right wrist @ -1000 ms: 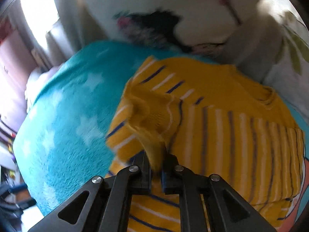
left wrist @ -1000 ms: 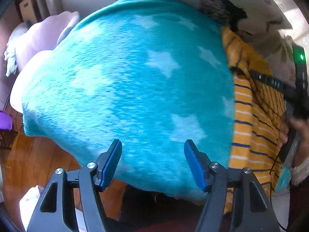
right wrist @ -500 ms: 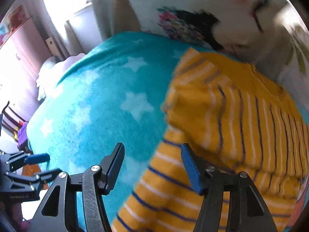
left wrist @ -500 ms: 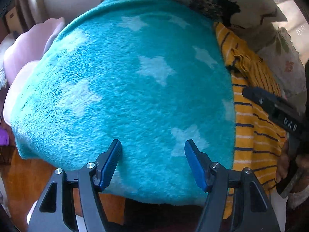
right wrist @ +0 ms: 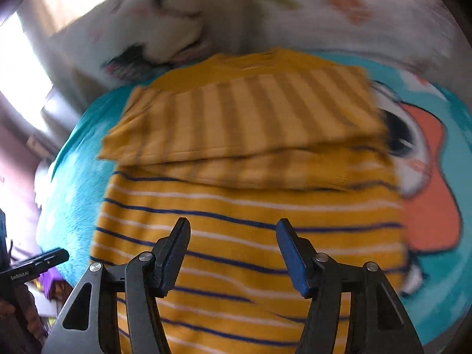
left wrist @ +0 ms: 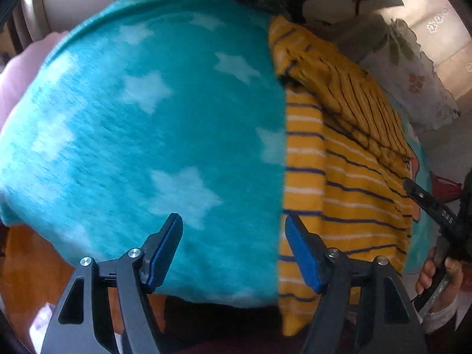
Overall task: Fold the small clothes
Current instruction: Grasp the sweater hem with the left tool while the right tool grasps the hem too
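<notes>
A small yellow garment with navy and white stripes lies flat on a turquoise blanket with white stars. Its sleeves are folded across the upper part. In the left wrist view the garment lies at the right. My left gripper is open and empty above the blanket, its right finger at the garment's left edge. My right gripper is open and empty, just above the garment's lower half. The right gripper's body also shows at the right edge of the left wrist view.
A white floral pillow lies behind the garment. A cartoon print in orange and white is on the blanket to the garment's right. A wooden floor shows beyond the blanket's left edge. The left gripper's body shows at far left.
My right gripper let go of the yellow sleeve, opened, and swung over the garment's lower half. The sleeve now lies folded across the top. My left gripper shifted right toward the garment's edge.
</notes>
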